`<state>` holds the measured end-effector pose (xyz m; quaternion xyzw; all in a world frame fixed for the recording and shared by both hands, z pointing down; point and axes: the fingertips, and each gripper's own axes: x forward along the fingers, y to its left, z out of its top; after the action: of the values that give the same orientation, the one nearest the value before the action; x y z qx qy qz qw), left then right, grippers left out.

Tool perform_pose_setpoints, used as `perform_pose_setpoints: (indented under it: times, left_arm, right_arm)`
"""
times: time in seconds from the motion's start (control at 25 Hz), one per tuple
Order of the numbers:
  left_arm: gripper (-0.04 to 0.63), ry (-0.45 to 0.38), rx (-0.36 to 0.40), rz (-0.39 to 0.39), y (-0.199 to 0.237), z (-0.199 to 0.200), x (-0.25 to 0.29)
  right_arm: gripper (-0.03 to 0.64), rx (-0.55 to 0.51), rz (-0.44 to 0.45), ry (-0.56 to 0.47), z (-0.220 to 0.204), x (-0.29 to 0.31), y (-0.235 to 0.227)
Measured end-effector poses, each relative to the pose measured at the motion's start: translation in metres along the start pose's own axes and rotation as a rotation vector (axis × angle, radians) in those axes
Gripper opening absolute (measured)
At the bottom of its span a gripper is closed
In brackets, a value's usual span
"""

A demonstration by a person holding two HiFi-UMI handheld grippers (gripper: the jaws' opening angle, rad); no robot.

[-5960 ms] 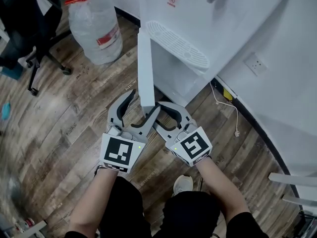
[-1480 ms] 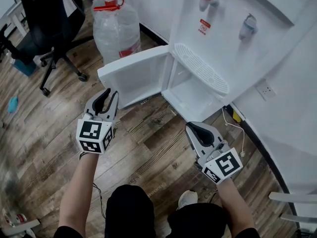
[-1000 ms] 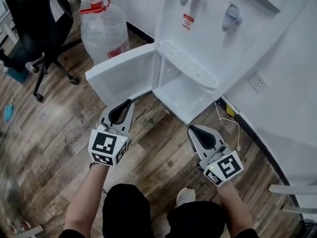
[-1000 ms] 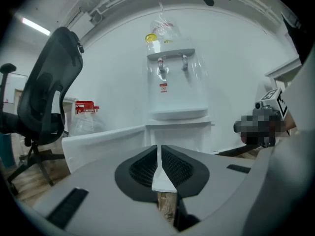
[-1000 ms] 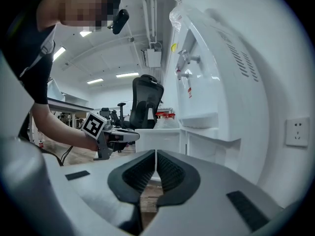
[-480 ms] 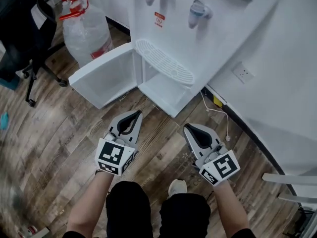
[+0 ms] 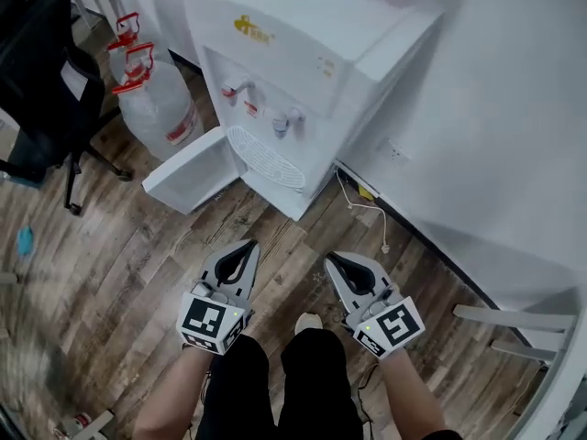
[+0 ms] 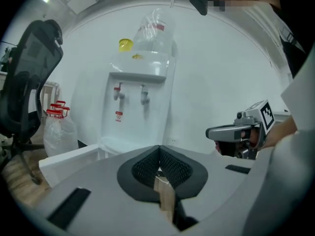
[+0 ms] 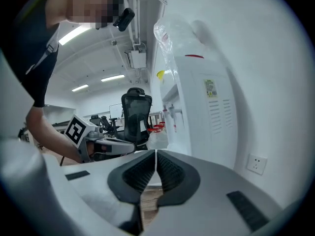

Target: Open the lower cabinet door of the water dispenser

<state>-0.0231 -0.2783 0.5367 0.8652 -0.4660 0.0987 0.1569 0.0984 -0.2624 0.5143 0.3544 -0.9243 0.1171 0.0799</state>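
The white water dispenser stands against the wall with its lower cabinet door swung wide open to the left. The same dispenser and open door appear ahead in the left gripper view. My left gripper is shut and holds nothing, well back from the door over the wooden floor. My right gripper is also shut and empty beside it. In the right gripper view the dispenser rises at the right with the left gripper at the left.
Two large water bottles with red caps stand left of the dispenser. A black office chair is further left. A power cord lies on the floor by a wall socket. A white rack stands at the right.
Both grippers have risen and drawn back from the dispenser, which now looks smaller and shows its top. The left jaws closed fully. The door stays open.
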Motion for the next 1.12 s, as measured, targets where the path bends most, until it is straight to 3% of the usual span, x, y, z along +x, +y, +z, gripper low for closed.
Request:
perform_pose_setpoints:
  times: [0.44, 0.84, 1.12]
  left_arm:
    - [0.014, -0.015, -0.012, -0.114, -0.112, 0.169, -0.095]
    - [0.014, 0.002, 0.018, -0.128, -0.166, 0.278, -0.203]
    - [0.014, -0.034, 0.055, -0.125, -0.164, 0.327, -0.273]
  right_arm:
    - [0.030, 0.169, -0.058, -0.031, 0.154, -0.089, 0.059]
    - [0.031, 0.129, -0.084, -0.052, 0.299, -0.156, 0.134]
    - [0.031, 0.097, -0.158, -0.096, 0.357, -0.187, 0.181]
